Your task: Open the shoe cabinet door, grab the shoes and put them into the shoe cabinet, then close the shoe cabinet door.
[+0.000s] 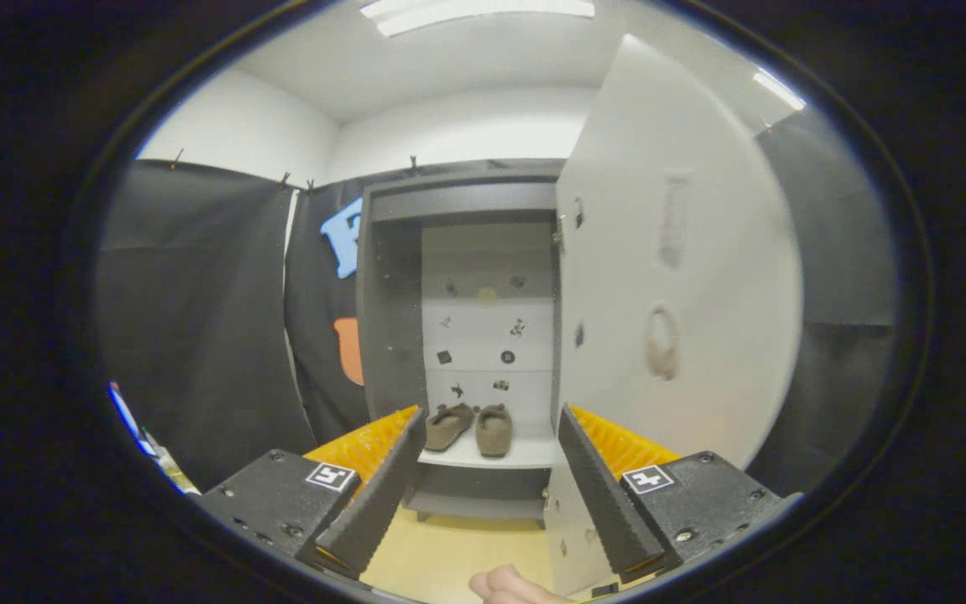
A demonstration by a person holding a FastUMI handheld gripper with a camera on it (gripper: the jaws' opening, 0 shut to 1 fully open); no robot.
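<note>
The shoe cabinet [391, 319] stands ahead of me with its white door [684, 277] swung wide open to the right. A pair of brown shoes [470, 426] sits side by side on the white bottom shelf [525, 453] inside, beyond my fingertips. My gripper [491, 419] is open, with nothing between its fingers. The right finger [596, 478] lies close to the lower inner edge of the open door. The left finger [386, 482] points toward the cabinet's left wall.
Black cloth walls [198, 335] hang to the left and right of the cabinet. A light wooden floor [458, 554] lies below the cabinet. Part of a person's hand [508, 587] shows just under the fingers. Small stickers dot the cabinet's white back panel [483, 327].
</note>
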